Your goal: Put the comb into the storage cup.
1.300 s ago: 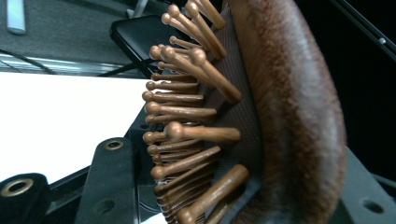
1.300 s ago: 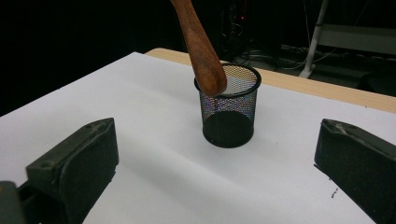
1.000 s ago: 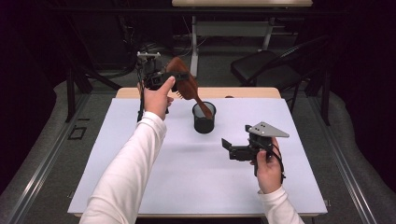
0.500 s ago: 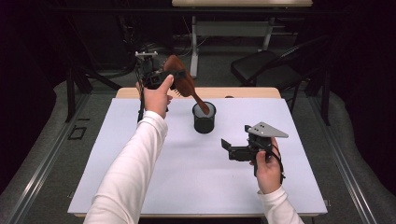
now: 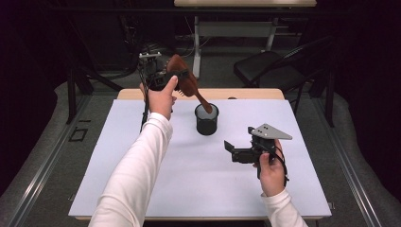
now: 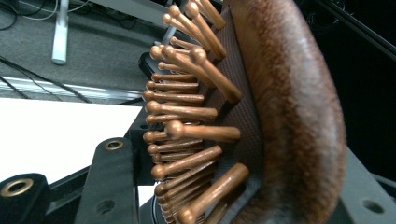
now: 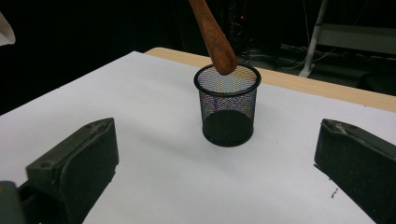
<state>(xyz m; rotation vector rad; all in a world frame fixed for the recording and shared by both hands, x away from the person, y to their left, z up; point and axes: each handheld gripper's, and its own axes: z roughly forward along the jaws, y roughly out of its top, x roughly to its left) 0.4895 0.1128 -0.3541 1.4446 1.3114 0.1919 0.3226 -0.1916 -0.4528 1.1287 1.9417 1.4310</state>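
Wooden hairbrush (image 5: 185, 81), pinched in the left gripper (image 5: 158, 75), is holding steady, handle tip just entering the mesh cup (image 5: 206, 119), while the right gripper (image 7: 215, 163) is waiting spread.

Wooden hairbrush (image 5: 185, 81), black wire-mesh cup (image 5: 207, 119)

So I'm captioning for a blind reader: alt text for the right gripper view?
A wooden brush handle angles down with its tip at the rim of a black mesh cup standing on a white table. The right gripper is open, its two black jaws low in the foreground.
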